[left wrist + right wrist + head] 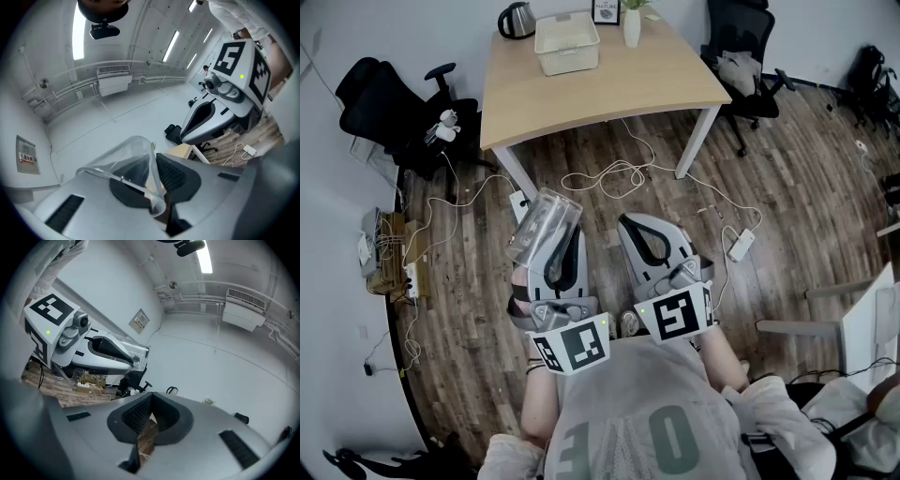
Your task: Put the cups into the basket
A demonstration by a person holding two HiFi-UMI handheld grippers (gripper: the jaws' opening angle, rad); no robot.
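Note:
A clear plastic cup is pinched by its wall in my left gripper, held in the air over the wooden floor. In the left gripper view the cup leans left over the left jaw, its rim pressed between the pads. My right gripper hovers beside it, shut with nothing in it; in the right gripper view its jaws meet at the tips. The white basket stands on the wooden table ahead, well beyond both grippers.
On the table's far edge are a kettle, a picture frame and a white vase. Black office chairs flank the table. White cables and a power strip lie on the floor.

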